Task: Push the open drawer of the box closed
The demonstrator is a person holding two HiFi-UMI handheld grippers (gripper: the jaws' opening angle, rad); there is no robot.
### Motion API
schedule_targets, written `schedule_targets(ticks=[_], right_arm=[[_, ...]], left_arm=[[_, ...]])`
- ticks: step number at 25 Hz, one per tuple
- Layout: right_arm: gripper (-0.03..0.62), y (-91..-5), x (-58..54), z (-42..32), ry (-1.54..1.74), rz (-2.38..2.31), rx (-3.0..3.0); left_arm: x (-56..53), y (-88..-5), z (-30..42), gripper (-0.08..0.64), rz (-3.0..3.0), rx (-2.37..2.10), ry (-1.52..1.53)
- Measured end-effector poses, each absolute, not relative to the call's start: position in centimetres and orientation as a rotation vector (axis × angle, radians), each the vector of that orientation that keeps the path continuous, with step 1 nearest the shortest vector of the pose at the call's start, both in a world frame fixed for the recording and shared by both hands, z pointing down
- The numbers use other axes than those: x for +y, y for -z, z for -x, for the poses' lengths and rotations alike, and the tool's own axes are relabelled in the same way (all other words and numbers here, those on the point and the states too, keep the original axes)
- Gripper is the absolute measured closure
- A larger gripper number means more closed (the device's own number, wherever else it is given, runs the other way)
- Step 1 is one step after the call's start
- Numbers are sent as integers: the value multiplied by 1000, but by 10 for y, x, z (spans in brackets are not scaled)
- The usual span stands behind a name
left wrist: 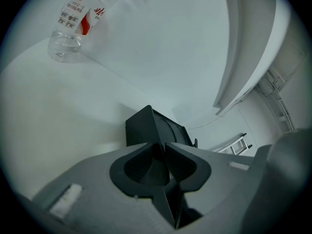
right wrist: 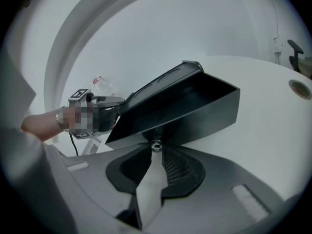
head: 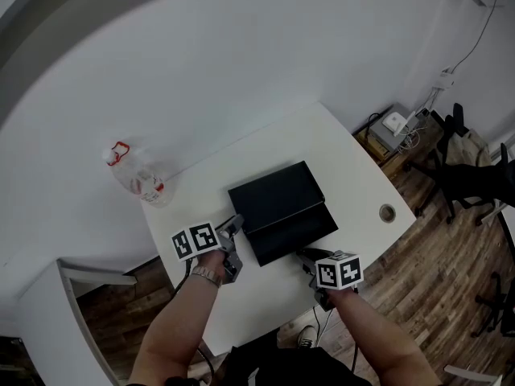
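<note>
A black box (head: 278,190) lies on the white table (head: 342,155) with its drawer (head: 294,233) pulled out toward me. In the right gripper view the drawer (right wrist: 195,106) is an open black tray, and a small metal knob (right wrist: 155,145) sticks out of its front. My right gripper (right wrist: 155,147) is shut on that knob, right at the jaw tips, and in the head view it (head: 310,257) sits at the drawer's front edge. My left gripper (head: 233,232) is shut and empty beside the box's left front corner (left wrist: 146,126).
A clear plastic bottle with a red label (head: 137,175) stands at the table's far left corner. A round cable hole (head: 388,212) sits near the right edge. Beyond that edge are wooden floor, a chair (head: 475,179) and a small cabinet with devices (head: 390,131).
</note>
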State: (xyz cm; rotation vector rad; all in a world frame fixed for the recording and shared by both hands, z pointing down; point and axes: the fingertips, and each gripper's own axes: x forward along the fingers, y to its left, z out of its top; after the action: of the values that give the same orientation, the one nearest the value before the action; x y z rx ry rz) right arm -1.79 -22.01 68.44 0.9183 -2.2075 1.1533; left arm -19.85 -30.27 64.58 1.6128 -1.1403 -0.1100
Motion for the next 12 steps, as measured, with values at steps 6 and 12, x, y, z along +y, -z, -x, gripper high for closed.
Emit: schedule_targets(ticks=[6,12], right_arm=[[523,-683,-242,31,-1149,-926,-2213],[523,-682,-261,42,-1144,-928,-2216]], left_arm=[[-302,-645,198,469,-1617,-1123,123],[-302,-645,197,466,-1629,-1106,126]])
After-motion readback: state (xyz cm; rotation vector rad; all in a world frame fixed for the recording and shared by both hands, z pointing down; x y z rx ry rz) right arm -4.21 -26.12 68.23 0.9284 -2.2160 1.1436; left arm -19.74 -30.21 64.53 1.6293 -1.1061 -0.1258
